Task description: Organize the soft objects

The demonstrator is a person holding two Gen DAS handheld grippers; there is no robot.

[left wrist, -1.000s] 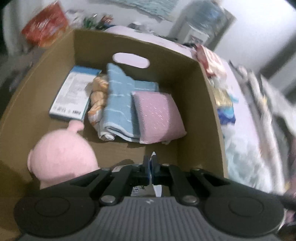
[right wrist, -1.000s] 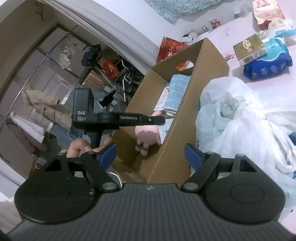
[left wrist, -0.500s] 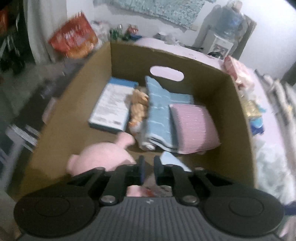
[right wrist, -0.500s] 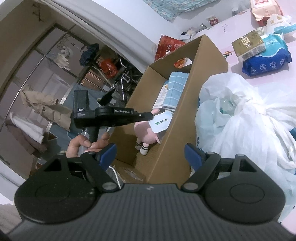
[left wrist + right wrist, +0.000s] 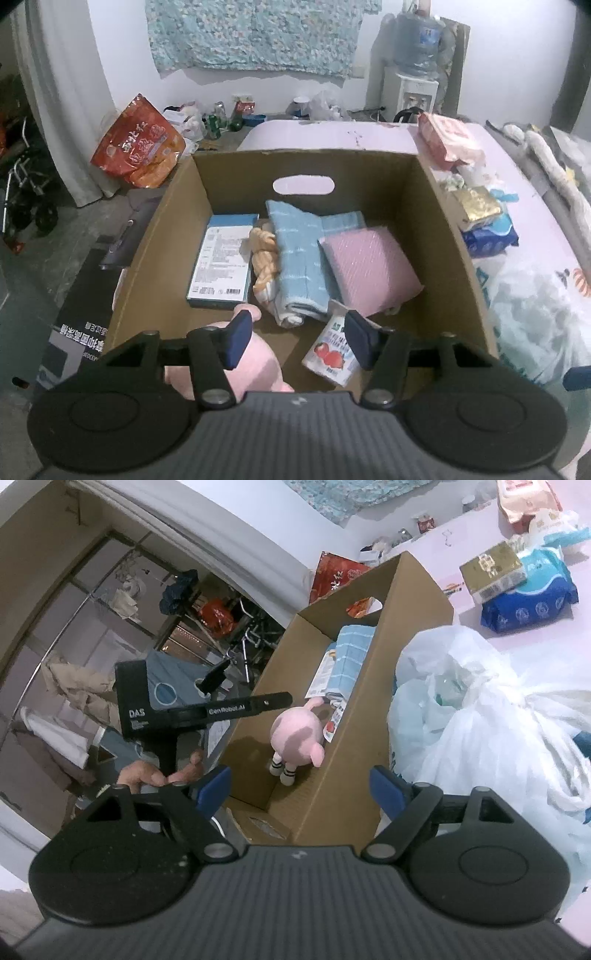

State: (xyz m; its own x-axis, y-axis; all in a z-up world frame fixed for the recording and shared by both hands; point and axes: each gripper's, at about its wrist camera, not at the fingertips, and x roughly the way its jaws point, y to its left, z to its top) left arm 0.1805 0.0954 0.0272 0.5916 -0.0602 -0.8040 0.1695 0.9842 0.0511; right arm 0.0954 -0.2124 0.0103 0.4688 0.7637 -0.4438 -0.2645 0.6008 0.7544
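Above the near end of the cardboard box [image 5: 443, 221], my left tongs [image 5: 295, 338] hang with their jaws just sprung apart and nothing between them. Below, against the box's near wall, stand the pink plush pig [image 5: 255, 354] and, just beside it, a small strawberry-printed packet [image 5: 330, 350]. Farther along the box lie a blue folded towel [image 5: 299, 254], a pink cushion [image 5: 369, 269] and a flat blue carton [image 5: 221, 266]. My right tongs [image 5: 301, 786] gape wide and empty outside the box's near corner.
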